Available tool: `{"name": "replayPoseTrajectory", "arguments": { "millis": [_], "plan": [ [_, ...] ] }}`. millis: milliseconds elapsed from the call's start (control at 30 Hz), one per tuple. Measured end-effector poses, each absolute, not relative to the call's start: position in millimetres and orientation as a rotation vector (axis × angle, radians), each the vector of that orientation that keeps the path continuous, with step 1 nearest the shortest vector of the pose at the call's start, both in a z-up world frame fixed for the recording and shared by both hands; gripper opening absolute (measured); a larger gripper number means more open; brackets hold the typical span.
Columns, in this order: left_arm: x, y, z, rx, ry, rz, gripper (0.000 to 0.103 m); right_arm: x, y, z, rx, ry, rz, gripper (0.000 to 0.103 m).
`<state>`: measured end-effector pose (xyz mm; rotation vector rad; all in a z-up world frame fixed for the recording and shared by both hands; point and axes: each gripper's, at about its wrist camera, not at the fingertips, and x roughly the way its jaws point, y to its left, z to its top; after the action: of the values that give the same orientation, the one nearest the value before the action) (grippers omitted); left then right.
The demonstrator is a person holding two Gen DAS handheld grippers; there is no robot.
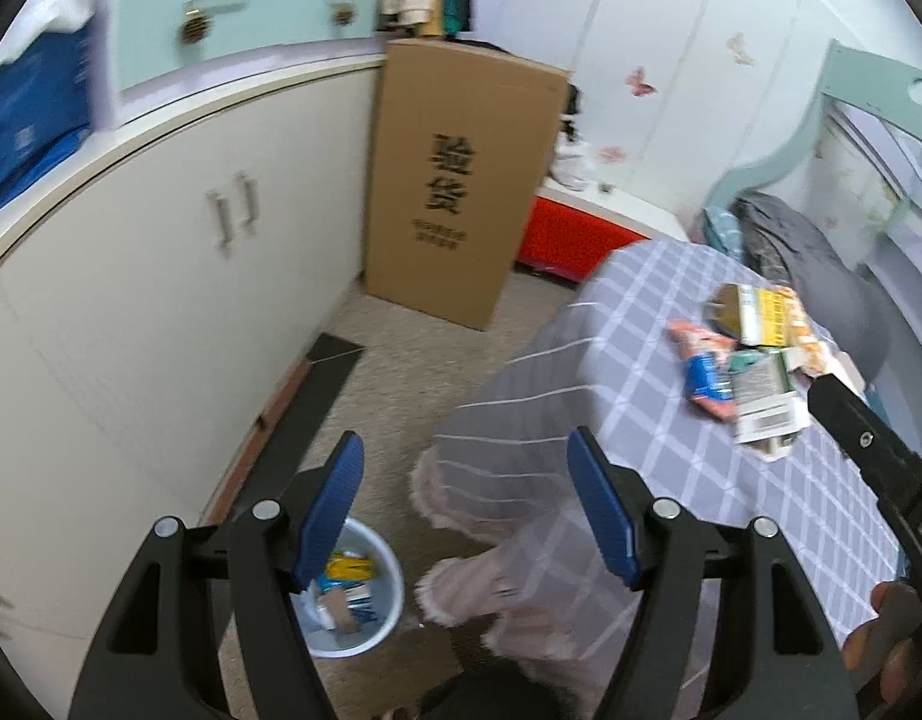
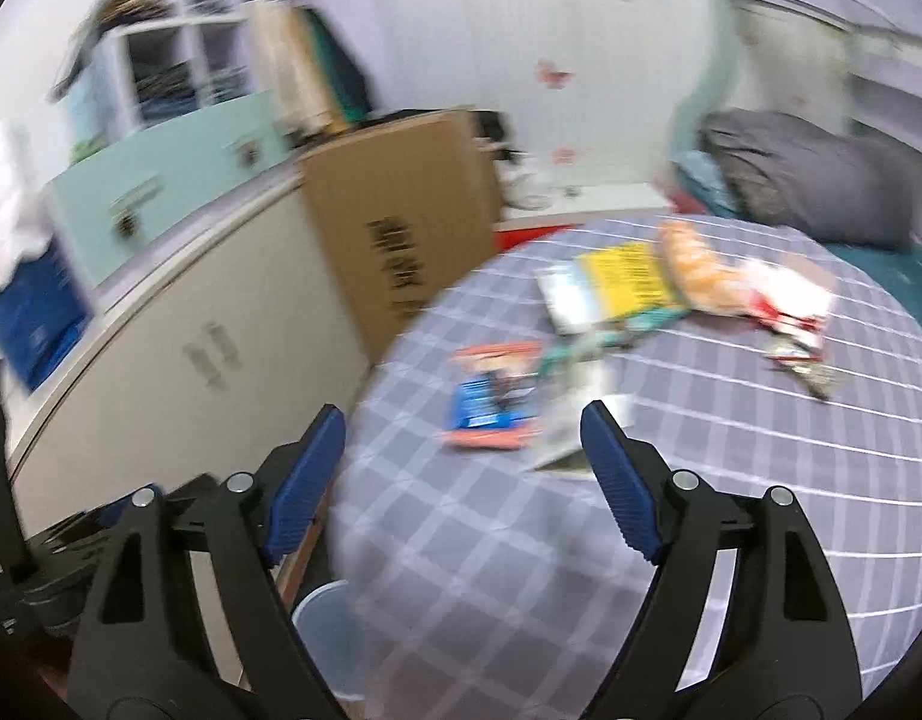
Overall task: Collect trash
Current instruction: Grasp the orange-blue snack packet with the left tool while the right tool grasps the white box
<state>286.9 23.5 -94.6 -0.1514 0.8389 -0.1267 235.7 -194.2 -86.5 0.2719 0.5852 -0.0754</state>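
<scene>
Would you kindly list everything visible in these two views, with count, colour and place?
Round table in checked cloth: one, grey-lilac with white lines, right of the floor gap.
Snack wrappers and cartons: several, blue-orange, yellow, green-white, red-white, loose on the table.
Pale blue plastic bin: one, on the floor beside the table, trash inside.
Tall cardboard box: one, brown, standing against the cabinet.
White cabinet: one, along the left.
Grey bundle of cloth: one, beyond the table.
Left tool: blue pads, open, empty.
Right tool: blue pads, open, empty.
</scene>
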Motion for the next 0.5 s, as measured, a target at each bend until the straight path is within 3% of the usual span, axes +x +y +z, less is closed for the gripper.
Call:
{"name": "replayPoseTrajectory", "arguments": {
  "millis": [400, 467, 500],
  "plan": [
    [329.1, -70.5, -101.9, -0.082, 0.876, -0.23, 0.072, 293.5, -265.4, -138.4, 0.432, 0.772, -0.05, 0.079],
    [334.3, -81.4, -105.0, -0.078, 0.886, -0.243, 0.072, 298.0, -271.2, -145.1, 0.443, 0.798, -0.032, 0.07],
    [337.3, -88.7, -106.7, -0.073, 0.891, -0.254, 0.073, 299.6, -274.5, -148.2, 0.453, 0.804, -0.011, 0.057]
  ]
}}
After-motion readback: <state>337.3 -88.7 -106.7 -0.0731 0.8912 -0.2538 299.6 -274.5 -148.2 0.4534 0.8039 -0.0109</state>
